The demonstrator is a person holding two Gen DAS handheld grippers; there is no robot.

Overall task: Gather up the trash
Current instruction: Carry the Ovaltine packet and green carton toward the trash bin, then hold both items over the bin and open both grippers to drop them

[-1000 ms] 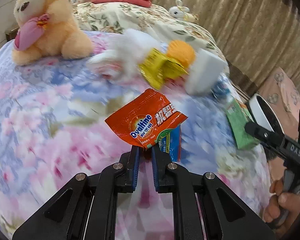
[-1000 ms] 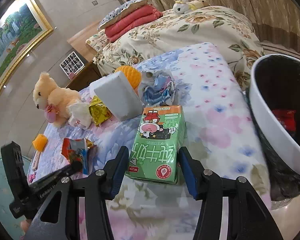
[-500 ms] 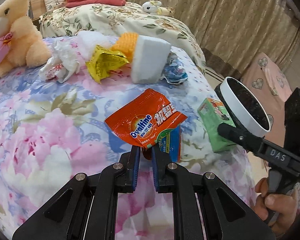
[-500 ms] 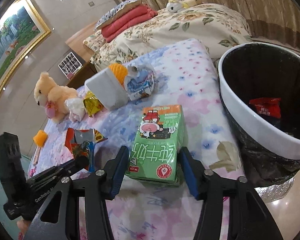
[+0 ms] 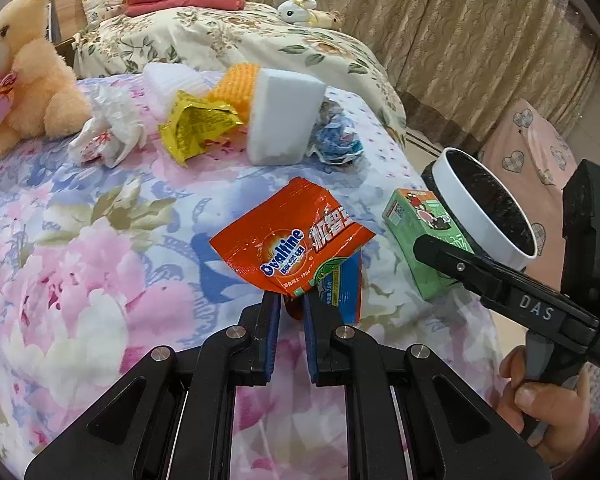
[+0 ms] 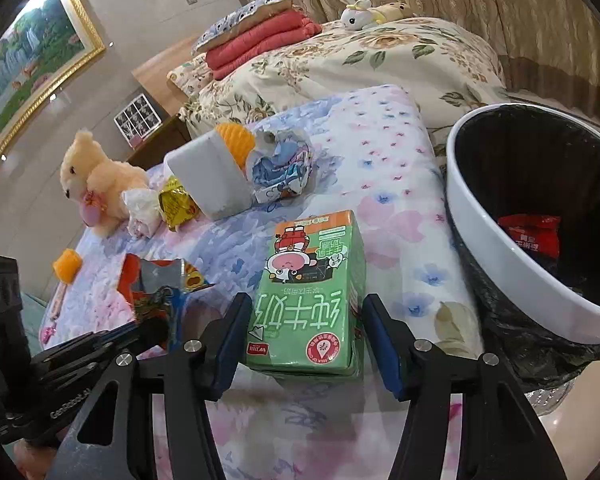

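My left gripper (image 5: 288, 304) is shut on the bottom corner of an orange Ovaltine wrapper (image 5: 288, 248), with a blue wrapper (image 5: 344, 292) pinched behind it. Both hang just above the flowered bedcover. A green milk carton (image 6: 308, 292) lies lengthwise between the fingers of my right gripper (image 6: 307, 304), whose pads touch its two long sides just over the bed's edge. To the right stands a white-rimmed bin (image 6: 500, 248) with a black liner and a red wrapper (image 6: 532, 232) inside. The left wrist view shows that carton (image 5: 416, 216) right beside the bin (image 5: 480, 208).
On the bed farther back lie a white foam block (image 5: 284, 120), a yellow wrapper (image 5: 196, 128), a crumpled tissue (image 5: 108, 136), crumpled blue-white paper (image 5: 336, 136) and a teddy bear (image 5: 24, 92). A second bed with folded red blankets stands behind. A hand (image 5: 540, 396) grips the right tool.
The left gripper has swung right with the wrappers, bringing carton and bin into its view. The right gripper carried the carton closer to the bin, and its fingers stand slightly wider.
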